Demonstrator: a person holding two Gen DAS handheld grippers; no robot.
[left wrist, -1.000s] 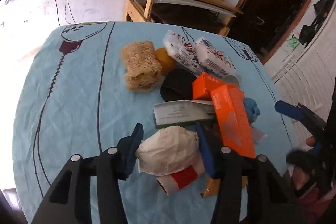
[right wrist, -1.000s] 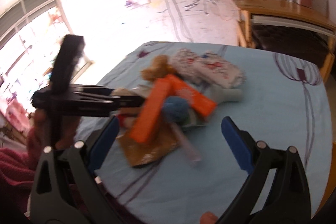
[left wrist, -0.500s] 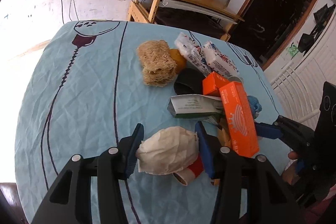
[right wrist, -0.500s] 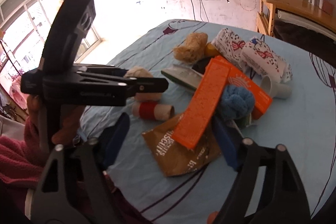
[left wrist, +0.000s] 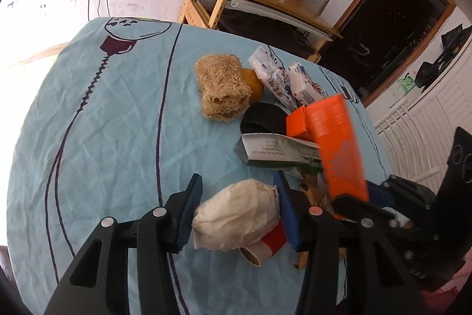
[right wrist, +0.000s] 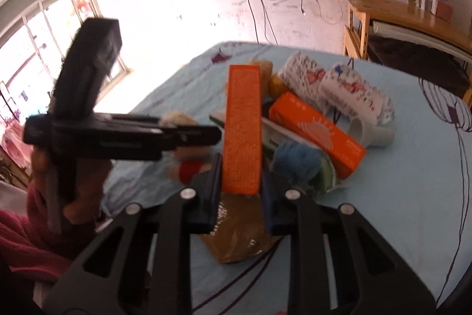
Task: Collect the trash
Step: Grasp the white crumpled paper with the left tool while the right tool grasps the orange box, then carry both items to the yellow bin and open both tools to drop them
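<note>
The right gripper (right wrist: 240,191) is closing on the near end of the orange box (right wrist: 242,129), whose long axis is pointing away from the jaws, while the left gripper (left wrist: 237,207) is clamping the paper wad (left wrist: 236,216) near the table's (left wrist: 103,123) front edge.

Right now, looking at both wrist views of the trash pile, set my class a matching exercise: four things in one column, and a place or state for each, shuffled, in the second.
Things:
1. crumpled white paper ball
2. long orange box
3. loofah sponge
4. brown paper bag

Places or states:
A. lying flat on the blue tablecloth under the right gripper
B. between the left gripper's blue pads
C. standing tilted up, right gripper's jaws closing on its lower end
D. lying free beside a yellow-orange ball

Pairs: 1-B, 2-C, 3-D, 4-A
</note>
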